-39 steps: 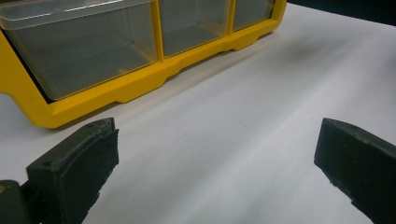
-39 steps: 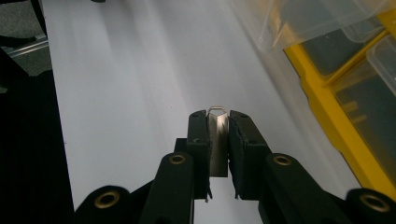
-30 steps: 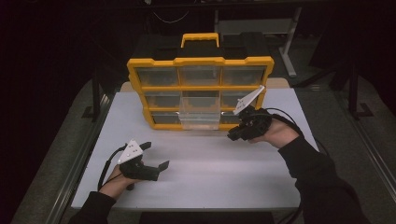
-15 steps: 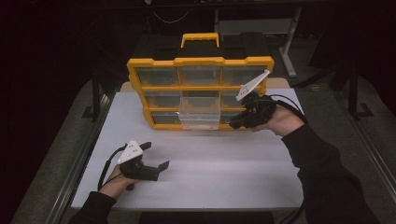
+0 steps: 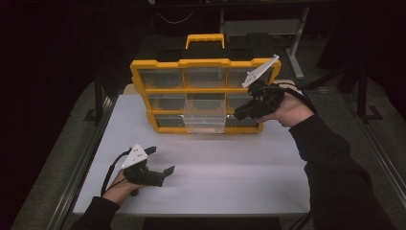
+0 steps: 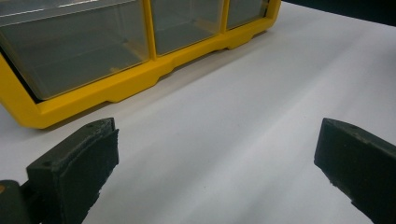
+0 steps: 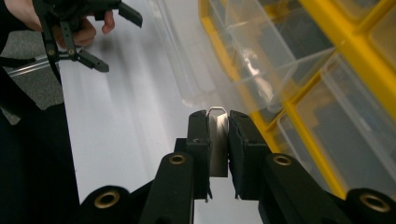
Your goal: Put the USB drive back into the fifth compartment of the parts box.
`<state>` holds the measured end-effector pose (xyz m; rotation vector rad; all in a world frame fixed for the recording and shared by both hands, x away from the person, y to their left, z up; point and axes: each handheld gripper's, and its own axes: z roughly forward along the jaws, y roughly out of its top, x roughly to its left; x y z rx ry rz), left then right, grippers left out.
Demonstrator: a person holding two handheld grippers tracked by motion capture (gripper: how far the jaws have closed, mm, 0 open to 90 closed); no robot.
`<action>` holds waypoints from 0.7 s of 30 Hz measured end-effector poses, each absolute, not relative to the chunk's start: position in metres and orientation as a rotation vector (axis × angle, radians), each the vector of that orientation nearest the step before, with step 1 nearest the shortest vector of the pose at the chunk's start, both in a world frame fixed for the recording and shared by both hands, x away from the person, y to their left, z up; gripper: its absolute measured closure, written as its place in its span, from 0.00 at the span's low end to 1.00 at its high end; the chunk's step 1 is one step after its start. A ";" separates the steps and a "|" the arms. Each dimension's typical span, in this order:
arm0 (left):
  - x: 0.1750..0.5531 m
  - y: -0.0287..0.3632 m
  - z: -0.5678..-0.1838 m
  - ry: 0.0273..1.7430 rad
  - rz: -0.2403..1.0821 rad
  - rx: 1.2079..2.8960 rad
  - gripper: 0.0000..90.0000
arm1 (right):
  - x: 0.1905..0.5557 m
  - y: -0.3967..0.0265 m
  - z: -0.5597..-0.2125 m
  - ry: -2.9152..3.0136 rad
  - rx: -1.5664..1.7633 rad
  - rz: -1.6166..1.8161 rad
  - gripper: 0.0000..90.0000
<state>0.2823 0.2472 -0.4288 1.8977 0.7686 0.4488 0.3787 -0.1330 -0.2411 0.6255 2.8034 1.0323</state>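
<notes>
A yellow drawer organizer (image 5: 203, 62) with clear drawers stands upright at the back of the white table (image 5: 239, 172). Its bottom middle drawer (image 5: 205, 117) is pulled out. My right gripper (image 5: 238, 115) hovers at the organizer's right side, level with the lower rows. In the right gripper view the right gripper (image 7: 218, 122) is shut on a small flat silver metal piece (image 7: 217, 140), close to the clear drawers (image 7: 261, 60). My left gripper (image 5: 160, 160) rests low at the front left of the table, open with nothing between its jaws; the left gripper (image 6: 215, 158) faces the organizer's base (image 6: 116, 86).
A black case with a yellow handle (image 5: 205, 39) stands behind the organizer. Metal stands and table legs flank the table in the dark surroundings. The left hand's gripper (image 7: 116, 39) appears far off in the right gripper view.
The right hand has risen with the metal piece still in its jaws, staying by the organizer's right side. The left gripper has not moved.
</notes>
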 end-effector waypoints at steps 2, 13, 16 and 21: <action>0.282 0.248 -0.429 0.769 0.450 1.897 0.00 | 0.381 -0.131 -0.237 2.798 0.621 1.039 0.87; 0.282 0.248 -0.429 0.772 0.445 1.895 0.00 | 0.393 -0.116 -0.223 2.776 0.594 1.069 0.87; 0.282 0.248 -0.429 0.771 0.444 1.895 0.00 | 0.396 -0.112 -0.221 2.773 0.589 1.076 0.87; 0.282 0.247 -0.429 0.769 0.443 1.896 0.00 | 0.401 -0.102 -0.219 2.775 0.586 1.083 0.87</action>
